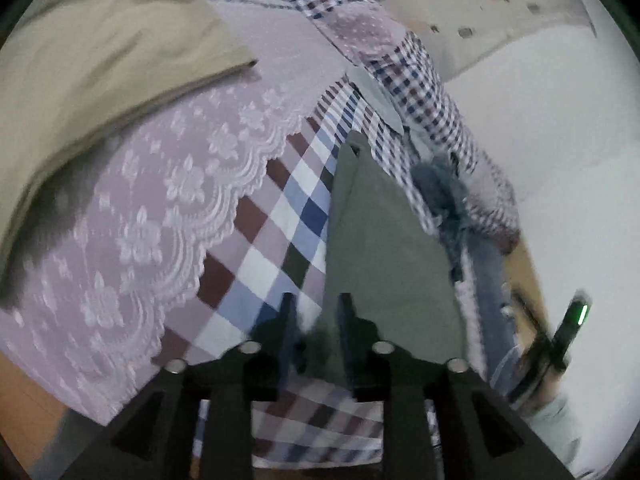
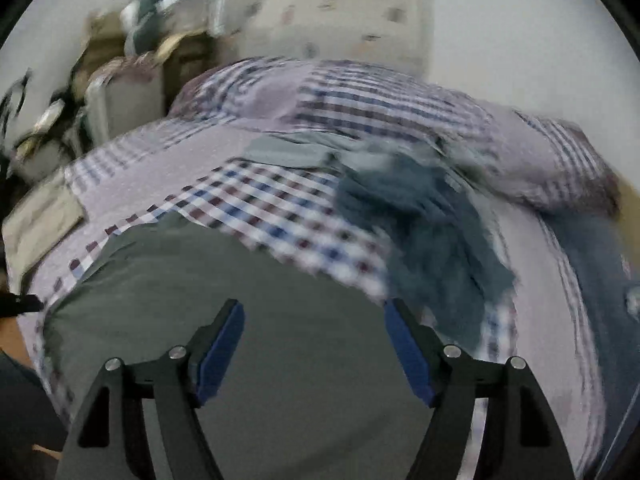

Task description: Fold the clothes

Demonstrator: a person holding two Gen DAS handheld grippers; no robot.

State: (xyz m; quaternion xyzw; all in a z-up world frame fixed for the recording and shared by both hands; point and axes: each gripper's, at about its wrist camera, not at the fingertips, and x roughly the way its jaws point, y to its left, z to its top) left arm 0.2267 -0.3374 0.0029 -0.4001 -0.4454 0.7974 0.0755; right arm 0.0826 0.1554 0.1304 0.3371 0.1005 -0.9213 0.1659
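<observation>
Left gripper (image 1: 316, 320) pinching one grey garment (image 1: 380, 248), right gripper (image 2: 314, 350) seemingly empty.

The bed (image 2: 280, 208) carries everything, covered by a checked sheet of white, blue and maroon squares with a mauve lace-edged panel (image 1: 132, 216) along one side. A grey-green garment (image 2: 288, 360) lies spread flat on the near part of the sheet, a crumpled blue garment (image 2: 436, 236) lies beside it, and a beige garment (image 1: 92, 56) rests on the lace panel. A checked quilt (image 2: 400, 100) is bunched at the far end.
</observation>
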